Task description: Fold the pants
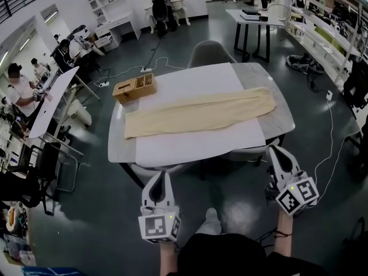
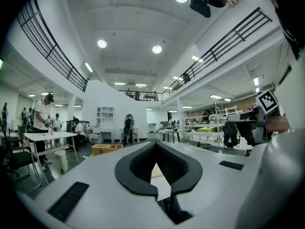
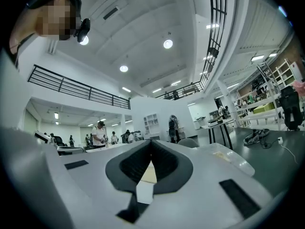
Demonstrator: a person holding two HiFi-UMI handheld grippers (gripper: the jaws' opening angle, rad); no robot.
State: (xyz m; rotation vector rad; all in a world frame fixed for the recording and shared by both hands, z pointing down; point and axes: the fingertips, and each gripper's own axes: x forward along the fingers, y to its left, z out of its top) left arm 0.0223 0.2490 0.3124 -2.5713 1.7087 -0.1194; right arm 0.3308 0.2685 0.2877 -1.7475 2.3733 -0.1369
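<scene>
Beige pants lie stretched out lengthwise on a white mat on the grey table, waist end at the right. In the head view both grippers hang in front of the table's near edge, apart from the cloth. My left gripper is shut and holds nothing; its jaws meet at the tip in the left gripper view. My right gripper is shut and empty too, its fingertips together in the right gripper view. A strip of the pants shows through the gap behind the tips.
A wooden box stands on the table's far left corner. A grey chair sits behind the table. Desks with people line the left side, another table is at the back right, and cables run over the floor.
</scene>
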